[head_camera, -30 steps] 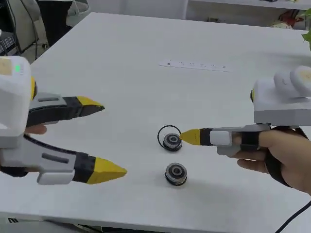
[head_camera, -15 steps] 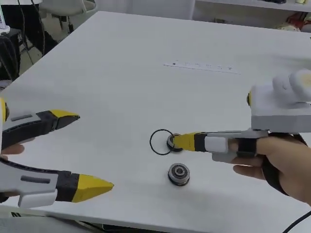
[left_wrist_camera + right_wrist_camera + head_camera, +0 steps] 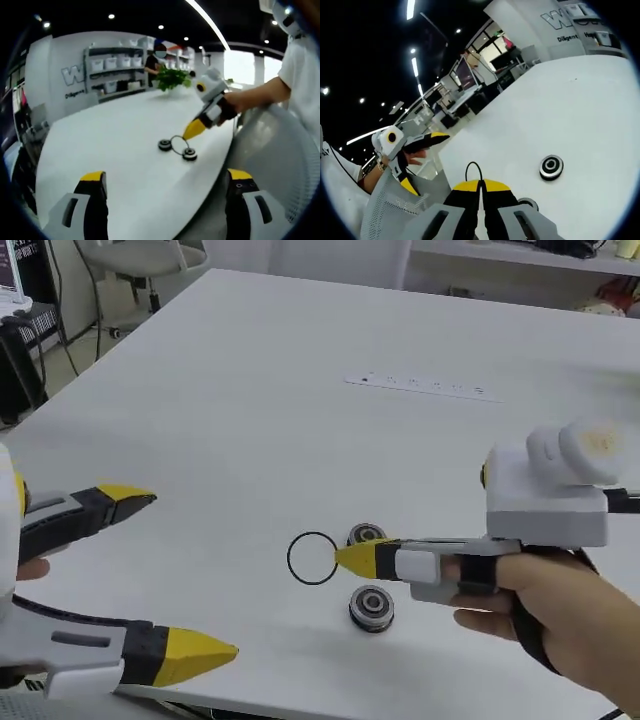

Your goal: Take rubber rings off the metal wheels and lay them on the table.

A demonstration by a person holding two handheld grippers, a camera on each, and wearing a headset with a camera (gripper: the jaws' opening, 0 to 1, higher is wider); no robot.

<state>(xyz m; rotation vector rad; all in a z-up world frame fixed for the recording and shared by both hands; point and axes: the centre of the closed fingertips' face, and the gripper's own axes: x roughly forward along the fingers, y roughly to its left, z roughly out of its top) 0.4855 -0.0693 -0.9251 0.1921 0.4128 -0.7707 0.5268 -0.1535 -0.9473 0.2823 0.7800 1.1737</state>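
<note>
My right gripper (image 3: 342, 558) is shut on a thin black rubber ring (image 3: 289, 558), which it holds out to the left of its yellow tips, low over the white table (image 3: 250, 390). Whether the ring touches the table I cannot tell. Just behind the tips stands one metal wheel (image 3: 366, 535). A second wheel (image 3: 372, 607), still dark around its rim, stands in front of them. My left gripper (image 3: 165, 575) is open at the near left edge, well apart from the wheels. In the right gripper view the ring (image 3: 468, 169) arcs up from the shut gripper (image 3: 481, 184), with a wheel (image 3: 551, 167) beyond.
A flat white strip (image 3: 420, 386) lies across the far middle of the table. In the left gripper view a potted plant (image 3: 172, 78) stands at the far end and shelving lines the back wall. A chair (image 3: 140, 255) is beyond the far left corner.
The right gripper has drawn the rubber ring leftwards, away from the far wheel it was lying against. The left gripper stays open at the near left. The head camera has shifted.
</note>
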